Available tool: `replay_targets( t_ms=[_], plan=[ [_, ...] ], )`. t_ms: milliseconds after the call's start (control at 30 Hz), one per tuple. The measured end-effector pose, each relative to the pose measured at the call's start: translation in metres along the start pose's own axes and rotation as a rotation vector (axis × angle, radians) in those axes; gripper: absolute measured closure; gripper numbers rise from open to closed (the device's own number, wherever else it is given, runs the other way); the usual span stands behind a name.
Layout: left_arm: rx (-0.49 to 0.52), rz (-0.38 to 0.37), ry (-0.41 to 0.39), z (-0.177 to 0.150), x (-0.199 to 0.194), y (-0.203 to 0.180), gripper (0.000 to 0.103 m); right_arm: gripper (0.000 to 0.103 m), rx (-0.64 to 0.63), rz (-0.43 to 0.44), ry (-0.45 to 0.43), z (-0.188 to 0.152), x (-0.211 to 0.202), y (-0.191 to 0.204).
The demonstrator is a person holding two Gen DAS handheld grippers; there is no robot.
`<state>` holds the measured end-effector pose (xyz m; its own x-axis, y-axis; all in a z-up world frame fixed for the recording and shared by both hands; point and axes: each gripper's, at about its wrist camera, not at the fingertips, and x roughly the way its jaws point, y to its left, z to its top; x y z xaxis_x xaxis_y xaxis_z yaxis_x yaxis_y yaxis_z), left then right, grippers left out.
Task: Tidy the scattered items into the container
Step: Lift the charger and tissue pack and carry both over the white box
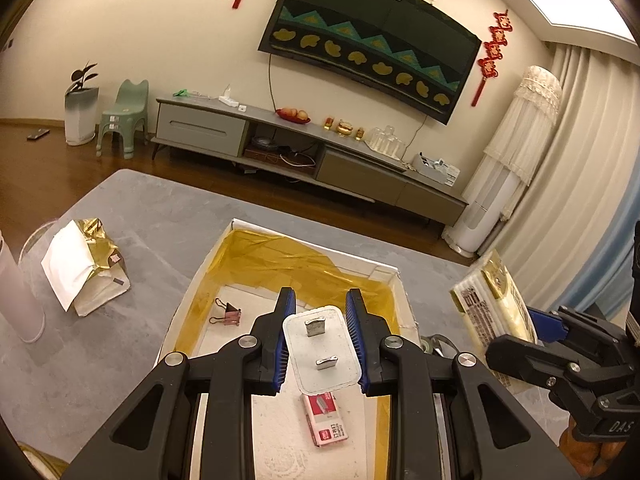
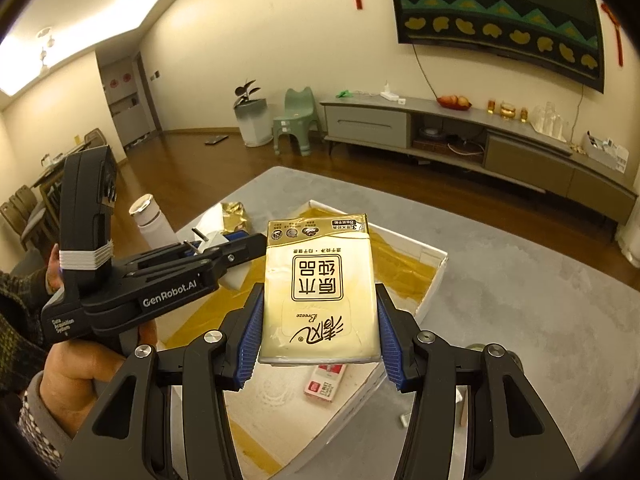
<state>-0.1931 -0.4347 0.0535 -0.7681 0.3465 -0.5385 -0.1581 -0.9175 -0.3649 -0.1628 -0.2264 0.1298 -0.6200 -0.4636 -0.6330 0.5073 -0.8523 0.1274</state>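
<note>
Cream walls ahead of me; a covered television hangs at one o'clock above a long grey cabinet. Dark wood floor, pale curtains at three o'clock, perhaps hiding a window.

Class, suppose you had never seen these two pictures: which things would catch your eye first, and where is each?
The yellow tissue pack, gripped by the right gripper, fills the middle of the right view, above the gold-lined box. In the left view, the left gripper holds a white plug, prongs up, over the same box, where a pink clip and a red staple box already lie.
</note>
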Motion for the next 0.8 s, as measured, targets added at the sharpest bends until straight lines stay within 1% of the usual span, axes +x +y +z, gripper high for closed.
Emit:
replay_targets(
  t_ms=[233,567,800],
  plan=[
    [-0.029,0.009,0.033,0.004,0.014,0.012,0.076,0.049,0.012,0.002,0.049,0.005,0.023,-0.009],
    [-0.035,0.013,0.096,0.007,0.038,0.018,0.076,0.049,-0.016,-0.031,0.117,0.01,0.068,-0.018],
    [-0.053,0.029,0.133,0.009,0.054,0.026,0.076,0.049,0.001,-0.018,0.18,0.014,0.101,-0.033]
  ],
)
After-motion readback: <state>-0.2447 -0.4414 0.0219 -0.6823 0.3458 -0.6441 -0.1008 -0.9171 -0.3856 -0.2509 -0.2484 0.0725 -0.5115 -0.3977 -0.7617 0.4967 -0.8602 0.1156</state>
